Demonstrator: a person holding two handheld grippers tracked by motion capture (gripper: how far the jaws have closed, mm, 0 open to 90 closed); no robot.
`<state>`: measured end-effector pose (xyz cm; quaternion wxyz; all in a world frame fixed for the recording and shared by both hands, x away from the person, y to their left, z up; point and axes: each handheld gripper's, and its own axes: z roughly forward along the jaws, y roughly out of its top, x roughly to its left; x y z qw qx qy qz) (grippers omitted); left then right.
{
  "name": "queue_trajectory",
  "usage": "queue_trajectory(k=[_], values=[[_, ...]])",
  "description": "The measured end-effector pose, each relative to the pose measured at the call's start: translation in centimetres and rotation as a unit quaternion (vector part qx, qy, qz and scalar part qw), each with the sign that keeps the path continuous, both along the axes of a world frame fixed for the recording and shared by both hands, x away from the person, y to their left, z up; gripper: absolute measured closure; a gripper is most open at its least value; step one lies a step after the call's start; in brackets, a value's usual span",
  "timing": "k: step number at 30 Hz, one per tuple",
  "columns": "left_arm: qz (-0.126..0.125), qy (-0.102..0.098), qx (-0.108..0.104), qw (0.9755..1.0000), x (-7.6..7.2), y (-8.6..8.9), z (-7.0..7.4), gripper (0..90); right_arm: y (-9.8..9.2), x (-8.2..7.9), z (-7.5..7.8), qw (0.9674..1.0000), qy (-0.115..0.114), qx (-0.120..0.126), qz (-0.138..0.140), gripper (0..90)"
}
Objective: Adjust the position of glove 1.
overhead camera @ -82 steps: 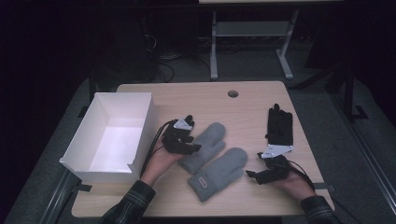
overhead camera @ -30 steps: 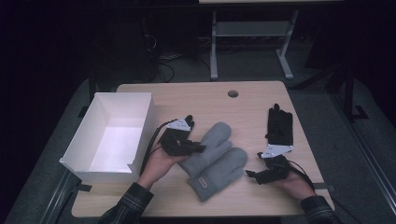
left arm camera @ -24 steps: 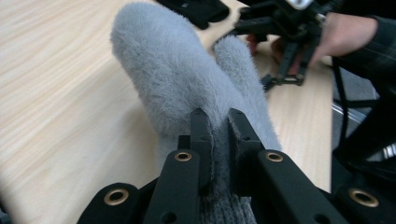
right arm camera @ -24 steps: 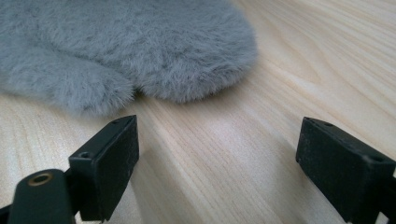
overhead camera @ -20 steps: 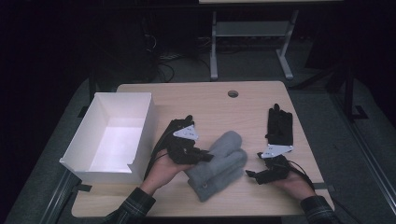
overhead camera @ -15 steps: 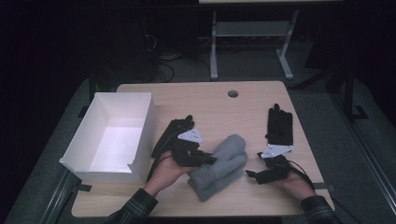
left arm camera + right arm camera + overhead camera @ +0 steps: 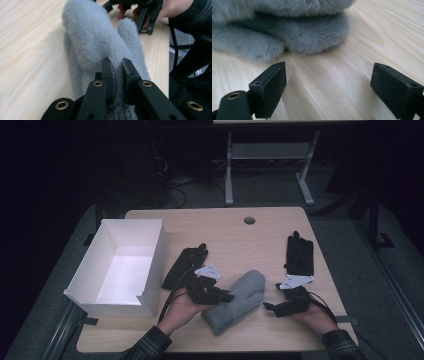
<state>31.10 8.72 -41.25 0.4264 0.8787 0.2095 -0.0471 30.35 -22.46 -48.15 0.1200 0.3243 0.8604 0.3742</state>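
Two grey fuzzy mittens lie stacked near the table's front edge. My left gripper is shut on the cuff of the upper mitten, its jaws pinching the fabric, and the mitten's thumb sticks up to the right. My right gripper rests on the wood just right of the mittens. Its jaws stand open with bare table between them, and the mittens lie just ahead. My right gripper and its hand also show beyond the mitten in the left gripper view.
A white open box stands at the table's left. One black glove lies beside it, behind my left hand. Another black glove lies at the right, behind my right gripper. The wooden table has a round hole at the back.
My left gripper has carried one grey mitten to the right and onto the other, so they now lie stacked. The black glove by the box is uncovered. The right gripper has stayed put.
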Motion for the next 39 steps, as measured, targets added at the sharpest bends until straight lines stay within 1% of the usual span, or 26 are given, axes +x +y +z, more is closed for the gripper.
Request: queue_trajectory(k=[3, 5, 7, 9, 12, 15, 17, 18, 20, 21, 22, 23, 25, 27, 28, 29, 30, 31, 32, 34, 35, 37, 38, 39], values=[[-0.003, 0.003, 0.012, 0.9999, -0.1, -0.3, -0.6, 81.8, 0.0, 0.0, 0.0, 1.0, 0.0, 0.0, 0.0, 13.1], [0.001, -0.004, 0.028, 0.9996, -0.1, -0.6, -1.0, 81.5, 0.0, 0.0, 0.0, 1.0, 0.0, 0.0, 0.0, 13.1], [0.003, -0.005, 0.039, 0.9992, -0.1, -0.8, -1.3, 80.9, 0.0, 0.0, 0.0, 1.0, 0.0, 0.0, 0.0, 13.1], [0.005, -0.013, 0.054, 0.9985, -0.3, -1.0, -1.6, 80.2, 0.0, 0.0, 0.0, 1.0, -0.002, 0.0, 0.002, 13.1], [0.005, -0.018, 0.056, 0.9983, -0.4, -1.1, -1.5, 77.3, 0.0, 0.0, 0.0, 1.0, 0.0, 0.0, 0.0, 13.2], [0.004, -0.012, 0.043, 0.999, -0.3, -0.8, -1.0, 67.5, 0.0, 0.0, 0.0, 1.0, -0.002, 0.0, 0.001, 13.2], [0.007, -0.008, 0.031, 0.9995, -0.3, -0.4, -0.4, 58.3, 0.0, -0.1, 0.0, 1.0, -0.001, 0.0, 0.001, 13.1], [0.006, -0.006, 0.021, 0.9997, -0.3, -0.1, 0.0, 55.3, 0.0, -0.1, 0.0, 1.0, -0.001, 0.0, 0.001, 13.1], [0.006, -0.011, 0.01, 0.9999, -0.3, 0.5, 0.6, 53.3, 0.1, -0.1, 0.0, 1.0, 0.003, 0.0, -0.002, 13.4], [0.007, -0.013, 0.005, 0.9999, -0.3, 0.8, 0.9, 53.4, 0.1, -0.1, 0.1, 1.0, 0.002, -0.005, 0.003, 14.6], [0.011, -0.014, 0.0, 0.9998, -0.3, 1.2, 1.2, 53.5, 0.1, -0.1, 0.2, 1.0, 0.005, -0.006, 0.005, 14.7], [0.018, -0.018, -0.004, 0.9997, -0.3, 1.6, 1.4, 55.6, 0.1, -0.1, 0.4, 0.9998, 0.013, -0.011, 0.004, 16.4], [0.028, -0.028, 0.003, 0.9992, -0.2, 2.5, 1.7, 67.8, 0.1, -0.1, 0.7, 0.9998, 0.017, -0.006, 0.004, 25.5], [0.04, -0.031, 0.012, 0.9986, -0.2, 3.1, 1.7, 79.7, -0.1, -0.3, 1.2, 0.9999, 0.011, 0.004, 0.006, 43.9], [0.046, -0.03, 0.02, 0.9983, -0.2, 3.4, 1.5, 82.5, -0.2, -0.3, 1.4, 0.9998, 0.012, 0.01, 0.009, 51.1], [0.051, -0.03, 0.028, 0.9979, -0.1, 3.6, 1.2, 84.9, -0.2, -0.4, 1.6, 0.9996, 0.019, 0.016, 0.011, 60.0], [0.056, -0.031, 0.038, 0.9972, -0.1, 3.8, 0.9, 86.6, -0.1, -0.4, 1.8, 0.9995, 0.02, 0.018, 0.018, 70.2], [0.063, -0.03, 0.05, 0.9963, -0.1, 4.0, 0.4, 87.5, 0.0, -0.5, 1.9, 0.9994, 0.021, 0.021, 0.02, 75.9], [0.062, -0.027, 0.054, 0.9962, -0.1, 4.2, 0.1, 88.0, 0.3, -0.4, 1.9, 0.9992, 0.026, 0.022, 0.023, 83.4], [0.067, -0.017, 0.058, 0.996, 0.0, 4.5, -0.5, 88.1, 0.6, -0.2, 1.8, 0.9989, 0.025, 0.02, 0.034, 89.7], [0.066, -0.011, 0.06, 0.996, 0.0, 4.5, -0.7, 88.0, 0.9, -0.1, 1.8, 0.9987, 0.026, 0.02, 0.038, 90.0], [0.06, -0.007, 0.068, 0.9959, 0.0, 4.5, -1.1, 88.0, 1.4, 0.4, 1.7, 0.9986, 0.026, 0.02, 0.041, 90.0], [0.064, -0.005, 0.067, 0.9957, -0.2, 4.4, -1.2, 88.0, 1.7, 0.6, 1.7, 0.9984, 0.028, 0.026, 0.043, 90.0], [0.06, -0.008, 0.074, 0.9954, -0.2, 4.4, -1.4, 88.0, 2.0, 0.8, 1.6, 0.9981, 0.025, 0.032, 0.047, 90.0]])
